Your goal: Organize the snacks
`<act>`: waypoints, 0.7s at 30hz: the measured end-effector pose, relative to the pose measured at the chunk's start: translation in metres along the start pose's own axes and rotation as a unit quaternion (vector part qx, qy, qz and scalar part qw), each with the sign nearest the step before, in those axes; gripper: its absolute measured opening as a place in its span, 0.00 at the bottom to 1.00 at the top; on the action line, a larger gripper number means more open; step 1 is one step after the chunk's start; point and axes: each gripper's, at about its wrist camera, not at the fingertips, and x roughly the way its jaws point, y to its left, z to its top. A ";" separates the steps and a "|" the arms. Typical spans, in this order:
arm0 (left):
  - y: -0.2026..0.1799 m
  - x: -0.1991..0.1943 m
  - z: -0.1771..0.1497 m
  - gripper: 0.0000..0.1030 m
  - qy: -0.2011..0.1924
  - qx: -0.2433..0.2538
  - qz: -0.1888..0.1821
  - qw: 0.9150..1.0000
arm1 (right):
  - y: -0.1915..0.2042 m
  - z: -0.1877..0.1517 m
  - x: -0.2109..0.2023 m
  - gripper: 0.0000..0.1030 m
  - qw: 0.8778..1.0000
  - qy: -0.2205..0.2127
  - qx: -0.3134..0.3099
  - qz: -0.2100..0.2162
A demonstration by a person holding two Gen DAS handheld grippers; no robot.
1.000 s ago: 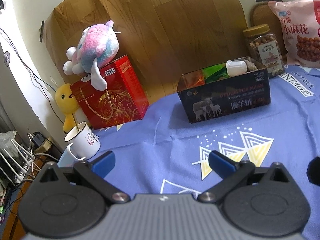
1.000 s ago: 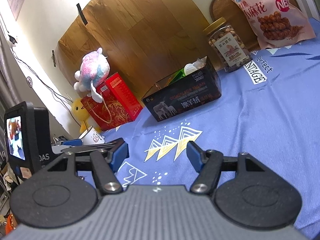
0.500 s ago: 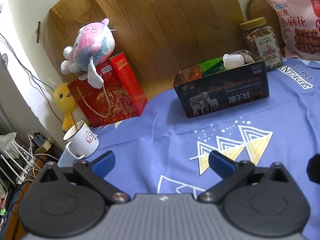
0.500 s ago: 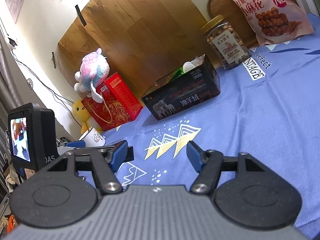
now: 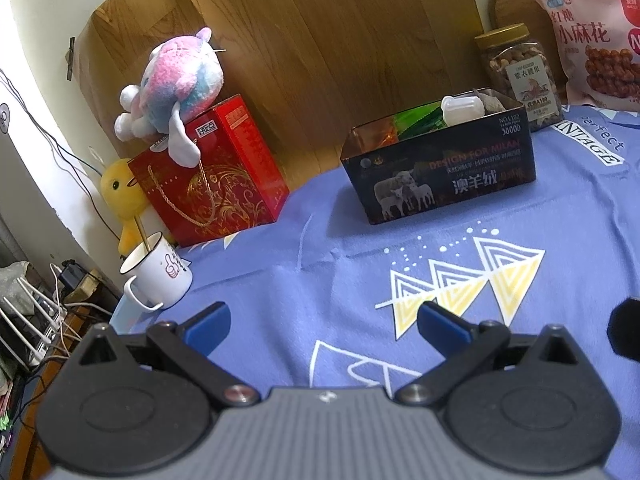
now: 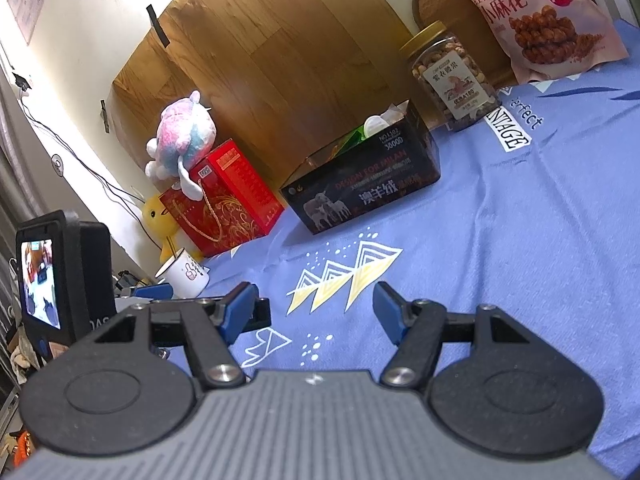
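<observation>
A dark open box (image 5: 440,176) with sheep pictures stands on the blue cloth; in it lie a green packet (image 5: 416,117), a white bottle (image 5: 462,109) and a tan packet. A jar of nuts (image 5: 520,76) and a pink snack bag (image 5: 592,40) stand behind it to the right. My left gripper (image 5: 324,326) is open and empty, low over the cloth well in front of the box. My right gripper (image 6: 316,312) is open and empty too; the box (image 6: 360,184), the jar (image 6: 452,80) and the bag (image 6: 532,20) lie ahead of it.
A red gift box (image 5: 212,184) with a plush toy (image 5: 176,88) on top stands at the left. A white mug (image 5: 158,276) and a yellow duck toy (image 5: 120,196) sit by the table's left edge. The left gripper's camera body (image 6: 60,280) shows at left.
Both grippers have drawn back slightly from the box, so it looks a little farther and smaller. The jaws stay open and nothing on the table has moved.
</observation>
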 end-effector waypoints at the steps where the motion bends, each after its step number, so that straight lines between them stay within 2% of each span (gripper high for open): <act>1: 0.000 0.000 0.000 1.00 0.000 0.000 0.000 1.000 | 0.000 0.000 0.000 0.66 1.000 0.000 0.000 0.000; 21: 0.001 0.002 -0.003 1.00 0.003 -0.002 0.000 1.000 | 0.000 -0.001 0.002 0.66 1.000 0.001 0.000 0.000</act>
